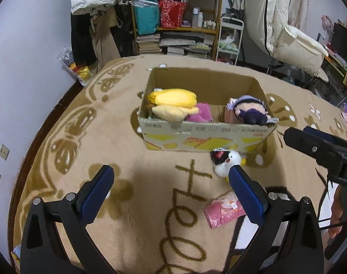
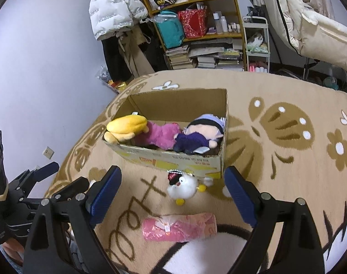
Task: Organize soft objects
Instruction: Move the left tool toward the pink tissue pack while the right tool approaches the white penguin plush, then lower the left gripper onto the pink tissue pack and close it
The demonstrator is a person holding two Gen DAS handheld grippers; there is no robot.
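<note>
With my right gripper (image 2: pixel 173 196) open and empty over the white duck plush (image 2: pixel 185 188), a shallow pinch could slip off its fur against the cardboard box (image 2: pixel 173 159).

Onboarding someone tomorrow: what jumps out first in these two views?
The open cardboard box in the middle of the tan blanket, already holding a yellow plush, a magenta one and a purple doll. Just in front of it lie a small white duck toy and a pink pouch, between the open right claw.
</note>
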